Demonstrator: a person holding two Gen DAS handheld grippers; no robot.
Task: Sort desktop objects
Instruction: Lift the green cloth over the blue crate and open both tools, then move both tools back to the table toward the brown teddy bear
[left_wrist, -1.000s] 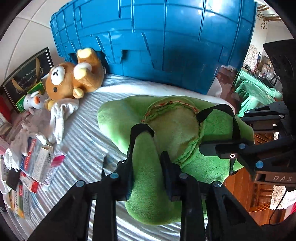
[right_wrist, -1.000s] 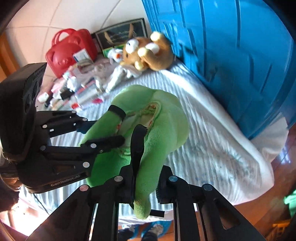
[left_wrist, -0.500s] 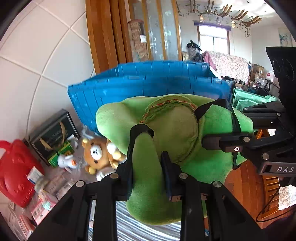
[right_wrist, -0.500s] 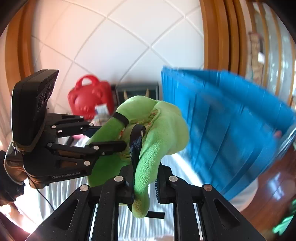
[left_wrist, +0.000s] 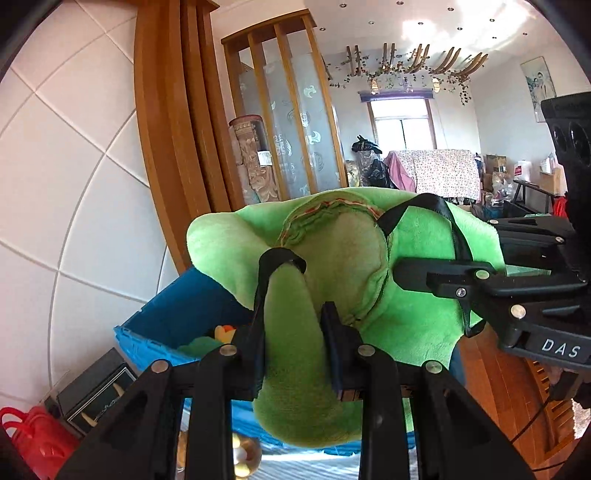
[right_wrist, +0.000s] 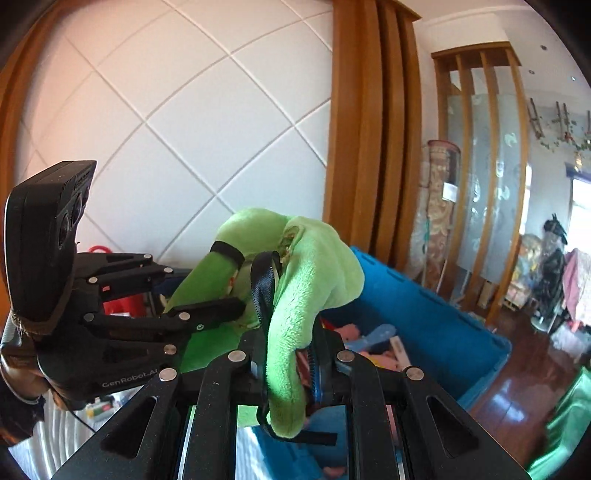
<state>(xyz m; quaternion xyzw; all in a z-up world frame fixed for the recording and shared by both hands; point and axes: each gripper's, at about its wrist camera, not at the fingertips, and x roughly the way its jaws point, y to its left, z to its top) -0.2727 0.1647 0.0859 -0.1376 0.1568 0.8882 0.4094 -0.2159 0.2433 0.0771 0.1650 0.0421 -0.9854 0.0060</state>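
Observation:
A green plush bag (left_wrist: 413, 317) with black straps hangs in the air, held by both grippers. My left gripper (left_wrist: 293, 332) is shut on one green limb of it. My right gripper (right_wrist: 286, 350) is shut on another limb and shows at the right of the left wrist view (left_wrist: 436, 275). The bag also shows in the right wrist view (right_wrist: 317, 266). It is above the rim of a big blue crate (right_wrist: 424, 310), which holds several toys (right_wrist: 373, 336).
A red plastic case (left_wrist: 33, 439) and a black box (left_wrist: 92, 387) stand by the tiled wall at lower left. The striped cloth-covered table (left_wrist: 295, 467) is below. A wooden door frame (right_wrist: 365, 122) rises behind the crate.
Both grippers have lifted the green bag from the table up to above the crate's rim. The crate's inside has come into view. The grips have not changed.

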